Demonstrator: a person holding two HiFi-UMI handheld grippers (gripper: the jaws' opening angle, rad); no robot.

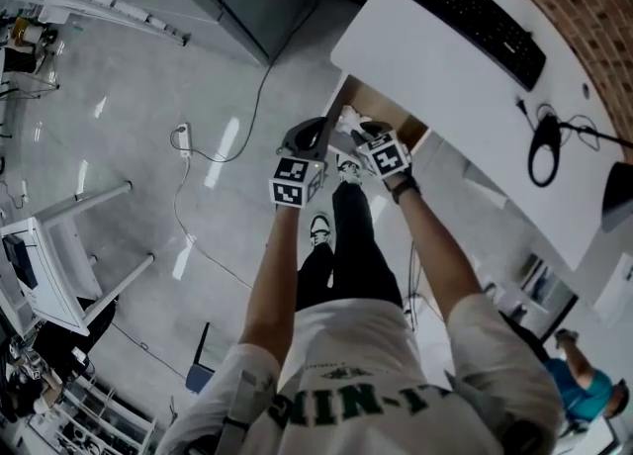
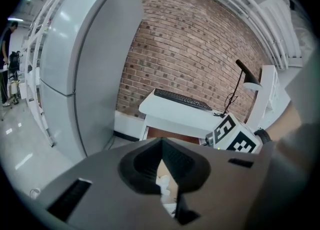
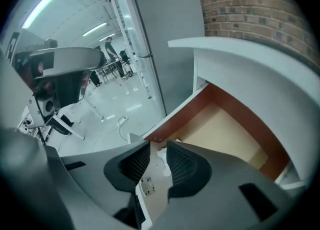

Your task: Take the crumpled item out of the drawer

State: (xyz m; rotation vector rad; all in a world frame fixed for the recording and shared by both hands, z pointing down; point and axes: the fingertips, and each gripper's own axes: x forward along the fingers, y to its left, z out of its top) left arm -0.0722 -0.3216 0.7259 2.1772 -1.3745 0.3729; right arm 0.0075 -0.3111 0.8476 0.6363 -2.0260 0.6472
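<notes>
White and wrinkled, the crumpled item lies near the front of the open drawer. I reach both arms down over it, right gripper slightly parted, left gripper closed at the tips.

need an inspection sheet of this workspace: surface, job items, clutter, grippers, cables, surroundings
Surface: white desk; the drawer under it is pulled open, with a bare beige bottom.
Job's things: white crumpled item by the drawer's corner, not yet clamped.
Clutter: black keyboard on the desk; nothing else seen in the visible part of the drawer.
Grippers: left gripper jaw tips together, no clear hold; right gripper jaws apart, crumpled item in the gap.
Cables: looped black cable on the desk; floor cable running to a power strip.
Surroundings: brick wall, grey cabinet, a person in blue at the far right.
</notes>
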